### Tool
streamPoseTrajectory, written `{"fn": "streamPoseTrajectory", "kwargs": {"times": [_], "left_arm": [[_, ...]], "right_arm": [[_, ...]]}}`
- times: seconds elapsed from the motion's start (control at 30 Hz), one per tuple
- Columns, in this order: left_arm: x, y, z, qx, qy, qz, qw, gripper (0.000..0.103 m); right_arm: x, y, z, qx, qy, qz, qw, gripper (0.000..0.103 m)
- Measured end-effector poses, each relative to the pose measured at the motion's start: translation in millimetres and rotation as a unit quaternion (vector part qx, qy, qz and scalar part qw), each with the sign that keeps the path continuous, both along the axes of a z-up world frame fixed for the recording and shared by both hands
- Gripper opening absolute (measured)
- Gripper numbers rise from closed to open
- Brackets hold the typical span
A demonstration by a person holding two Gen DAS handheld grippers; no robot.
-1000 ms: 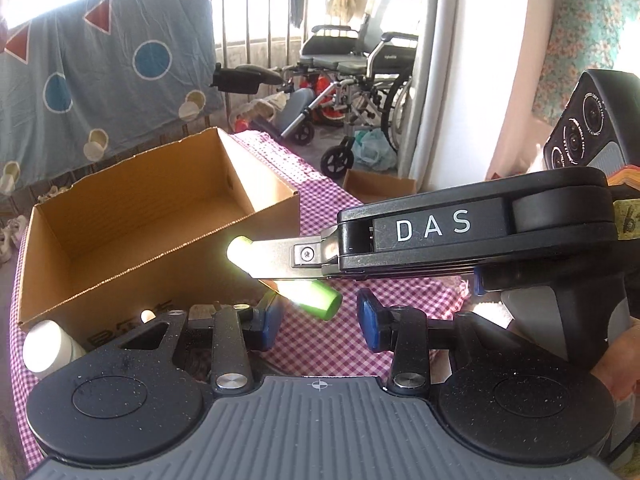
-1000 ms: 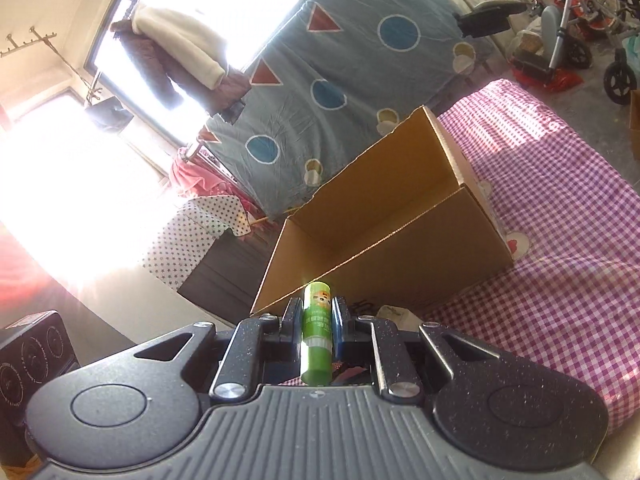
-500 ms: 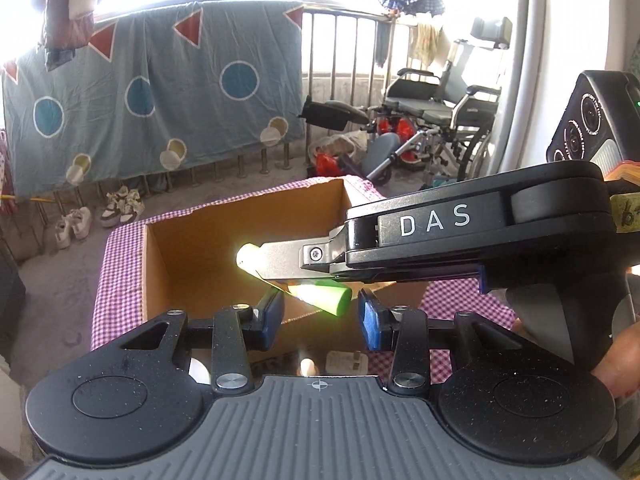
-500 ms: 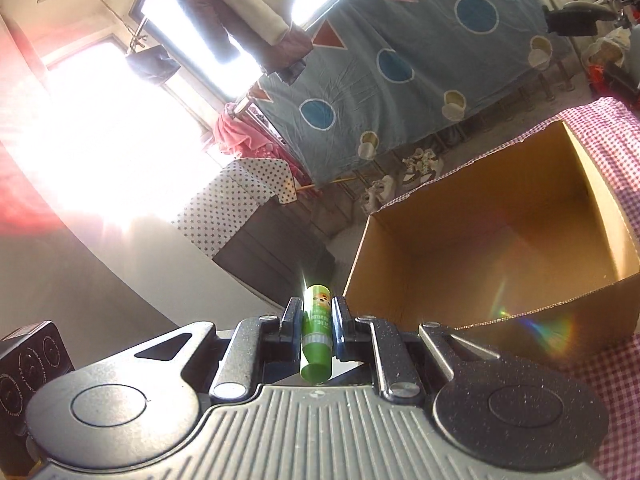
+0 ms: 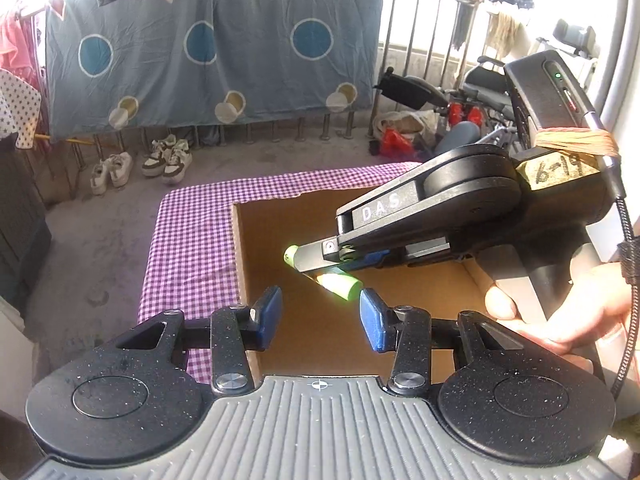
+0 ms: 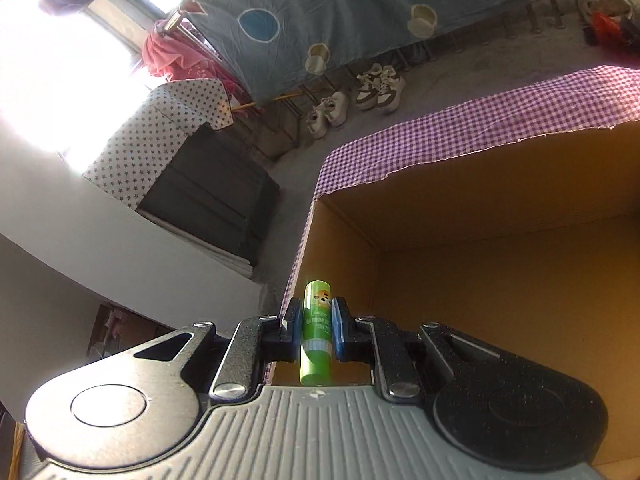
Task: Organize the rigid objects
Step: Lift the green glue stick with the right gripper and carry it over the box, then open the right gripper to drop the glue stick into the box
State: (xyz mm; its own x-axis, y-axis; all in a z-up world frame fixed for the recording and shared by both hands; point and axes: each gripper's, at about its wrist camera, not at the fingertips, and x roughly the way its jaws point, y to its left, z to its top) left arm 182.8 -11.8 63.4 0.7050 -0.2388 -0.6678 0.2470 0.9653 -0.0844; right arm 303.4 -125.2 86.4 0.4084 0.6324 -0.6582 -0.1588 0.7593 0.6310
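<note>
A green glue stick [image 6: 316, 330] is clamped between the blue pads of my right gripper [image 6: 316, 326]. It also shows in the left wrist view [image 5: 340, 286], held above the open cardboard box [image 5: 240, 248], over its left part. The box [image 6: 500, 208] stands on a purple checked cloth [image 5: 188, 240]. My left gripper [image 5: 319, 316] is open and empty, its jaws apart, just above the box's near side and right below the right gripper.
The cloth-covered table ends at the left and far edges, with concrete floor beyond. Shoes [image 5: 136, 162] lie by a railing hung with a blue patterned sheet [image 5: 208, 44]. A wheelchair [image 5: 480, 92] stands at the back right. A dark cabinet [image 6: 216, 208] is left.
Both grippers have risen and moved over the box, now looking down into it. The right gripper still holds the glue stick. The left gripper's jaws have stayed apart.
</note>
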Motion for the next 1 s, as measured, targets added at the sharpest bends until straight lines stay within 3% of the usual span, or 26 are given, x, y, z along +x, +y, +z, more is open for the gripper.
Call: {"fn": "streamPoseTrajectory", "kwargs": {"times": [0.37,0.57,0.7,1.0], "left_arm": [[10.2,29.0,-11.0,-0.031,0.019,0.020,0.9991,0.043],[9.8,32.7,-6.8,-0.035,0.013,0.023,0.9990,0.043],[3.8,32.9,-0.6,-0.039,0.007,0.023,0.9989,0.043],[-41.8,25.7,28.5,-0.066,-0.030,-0.002,0.9974,0.050]], "right_arm": [[77.6,24.4,-84.9,-0.036,0.111,-0.010,0.993,0.018],[87.5,28.5,-101.5,-0.035,0.131,-0.010,0.991,0.020],[77.2,15.8,-85.2,-0.022,0.117,-0.010,0.993,0.020],[-5.8,-60.3,6.1,0.034,0.020,-0.006,0.999,0.020]]}}
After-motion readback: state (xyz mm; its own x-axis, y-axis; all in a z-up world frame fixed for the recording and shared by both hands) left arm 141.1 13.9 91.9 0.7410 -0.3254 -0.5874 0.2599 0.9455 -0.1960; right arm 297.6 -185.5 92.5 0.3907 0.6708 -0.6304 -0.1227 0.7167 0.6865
